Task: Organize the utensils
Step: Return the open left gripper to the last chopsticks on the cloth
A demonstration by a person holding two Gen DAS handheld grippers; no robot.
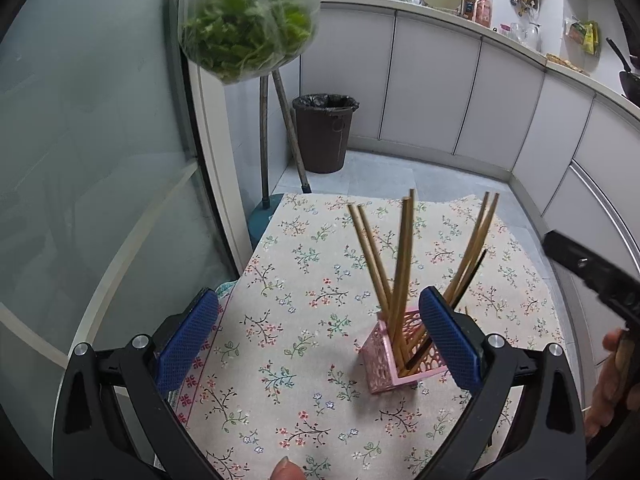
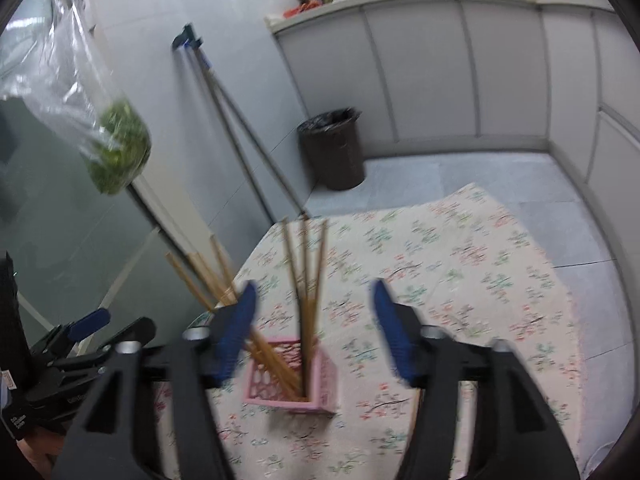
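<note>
A pink perforated holder [image 1: 394,354] stands on the floral tablecloth [image 1: 304,280] and holds several wooden chopsticks [image 1: 402,256] that fan upward. My left gripper [image 1: 320,332] is open and empty, its right pad just beside the holder. In the right wrist view the same holder [image 2: 294,376] with its chopsticks [image 2: 306,264] sits low between the fingers of my right gripper [image 2: 316,320], which is open and empty above it. The left gripper's body shows at that view's left edge [image 2: 72,352].
A bag of green vegetables [image 1: 248,20] hangs at the upper left by the glass door [image 1: 92,152]. A dark waste bin [image 1: 325,132] and mop handles [image 1: 276,140] stand on the floor behind the table. Kitchen cabinets [image 1: 460,92] run along the back and right.
</note>
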